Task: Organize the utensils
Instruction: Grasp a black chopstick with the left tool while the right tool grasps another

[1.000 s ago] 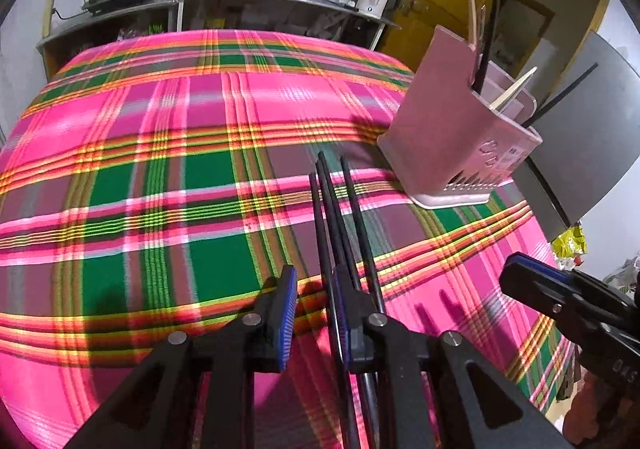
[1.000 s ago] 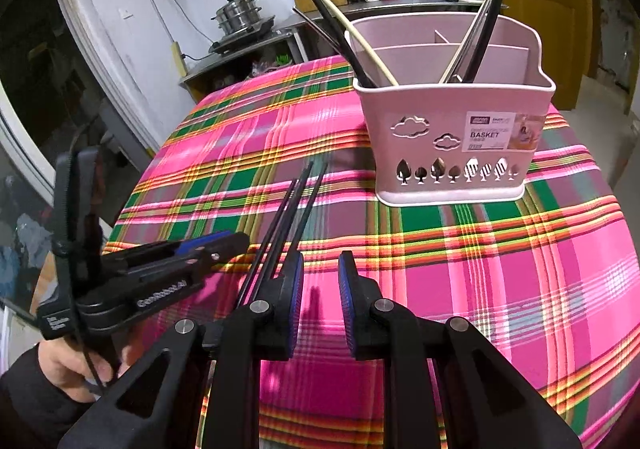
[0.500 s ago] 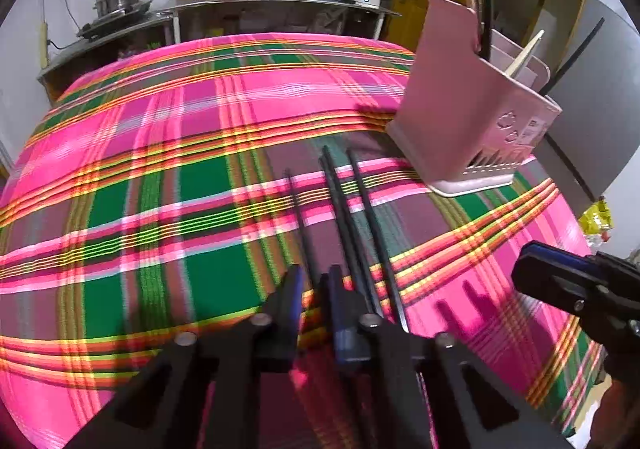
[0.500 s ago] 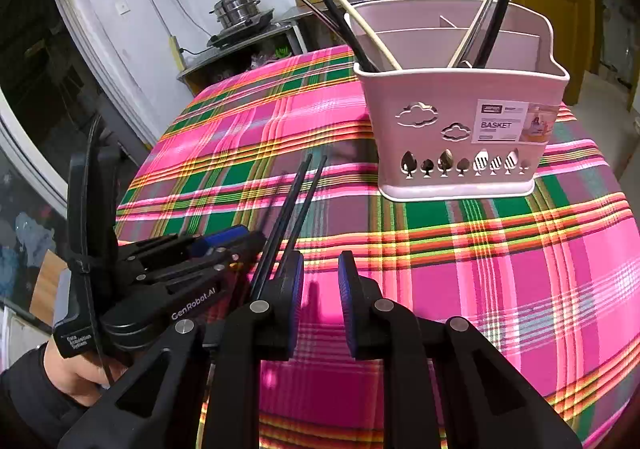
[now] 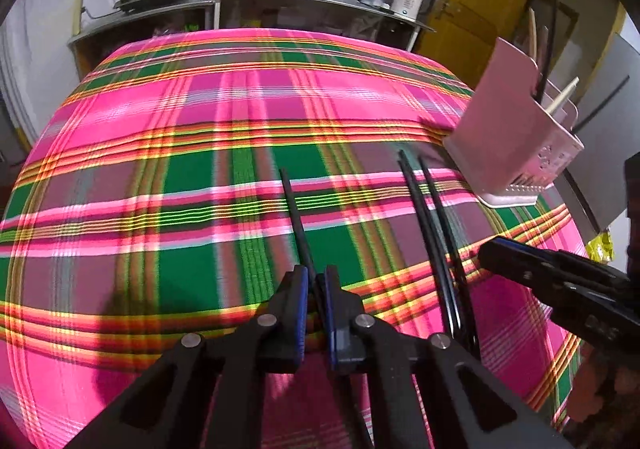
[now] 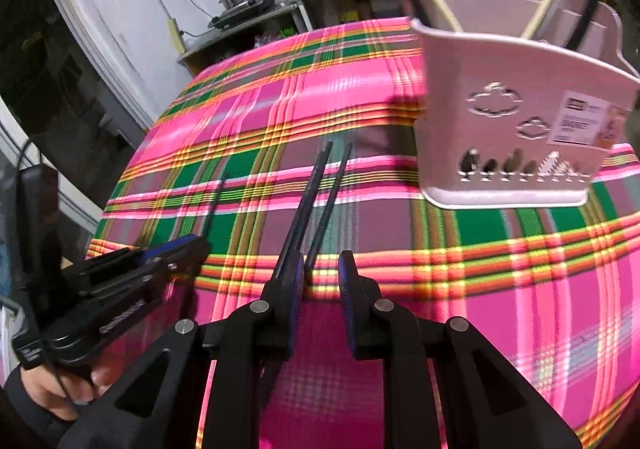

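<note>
A surface covered in a pink, green and yellow plaid cloth (image 5: 208, 121) fills both views. Toward its far right side stands a pale pink utensil basket (image 6: 516, 117) with cloud cut-outs and a label on its front; black and pale wooden chopsticks lean inside it, though the divider layout is hard to make out.

The left gripper (image 5: 316, 289) has its jaws drawn narrow around a single black chopstick (image 5: 294, 213), which runs forward from between the blue pads and angles slightly left over the cloth. Whether its far tip touches the cloth is hard to judge through the blur.

The right gripper (image 6: 322, 281) holds its jaws apart with a moderate gap and nothing clamped between them. Two more black chopsticks (image 6: 316, 201) lie close together on the cloth between the two grippers, their near ends just beside the right gripper's left pad, their far tips pointing toward the basket's near corner.
</note>
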Demonstrator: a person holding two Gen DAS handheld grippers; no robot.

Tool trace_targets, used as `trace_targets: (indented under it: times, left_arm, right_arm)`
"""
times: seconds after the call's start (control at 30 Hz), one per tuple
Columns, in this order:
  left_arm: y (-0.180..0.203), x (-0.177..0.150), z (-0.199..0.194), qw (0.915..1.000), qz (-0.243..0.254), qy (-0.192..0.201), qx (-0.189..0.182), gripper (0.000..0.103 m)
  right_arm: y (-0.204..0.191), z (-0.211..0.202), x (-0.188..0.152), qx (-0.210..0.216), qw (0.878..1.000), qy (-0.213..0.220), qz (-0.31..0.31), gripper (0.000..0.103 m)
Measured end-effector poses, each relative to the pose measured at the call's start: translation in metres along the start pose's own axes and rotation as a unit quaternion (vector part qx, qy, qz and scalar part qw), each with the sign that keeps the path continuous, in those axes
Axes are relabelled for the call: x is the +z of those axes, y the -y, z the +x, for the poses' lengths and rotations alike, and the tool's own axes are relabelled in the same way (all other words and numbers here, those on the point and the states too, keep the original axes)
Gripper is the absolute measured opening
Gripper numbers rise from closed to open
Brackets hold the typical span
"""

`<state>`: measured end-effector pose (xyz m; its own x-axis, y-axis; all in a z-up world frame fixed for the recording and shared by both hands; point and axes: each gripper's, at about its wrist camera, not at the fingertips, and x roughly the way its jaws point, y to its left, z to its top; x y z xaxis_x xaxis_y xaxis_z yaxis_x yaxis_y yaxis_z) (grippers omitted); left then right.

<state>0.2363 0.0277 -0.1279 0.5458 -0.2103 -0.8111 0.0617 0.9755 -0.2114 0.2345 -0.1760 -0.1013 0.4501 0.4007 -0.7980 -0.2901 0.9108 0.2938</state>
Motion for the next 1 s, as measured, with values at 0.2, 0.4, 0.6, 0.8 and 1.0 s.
trace_targets:
  times: [0.2,0.4,0.6,0.8,1.0]
  left_arm:
    - [-0.010,0.004,0.001,0.9995,-0.025,-0.005,-0.016,0.008]
    - [-0.003,0.010,0.007,0.9998,-0.016,-0.007,-0.004,0.009]
    - [0.006,0.014,0.012,0.9998,0.005,-0.006,0.017,0.009]
    - [0.011,0.018,0.015,0.9995,0.016,-0.008,0.027,0.008]
    - [0.003,0.021,0.009,0.9999,-0.008,-0.004,0.005,0.006]
  right_arm:
    - [-0.002,0.019,0.007,-0.014,1.000,-0.012,0.002,0.018]
    - [-0.007,0.031,0.015,-0.032,0.999,-0.012,-0.005,0.018]
    - [-0.016,0.036,0.019,-0.062,0.998,-0.012,-0.021,0.013]
    - [-0.015,0.038,0.023,-0.060,0.998,-0.017,-0.026,0.007]
    - [-0.013,0.023,0.023,-0.022,0.999,-0.008,-0.021,0.006]
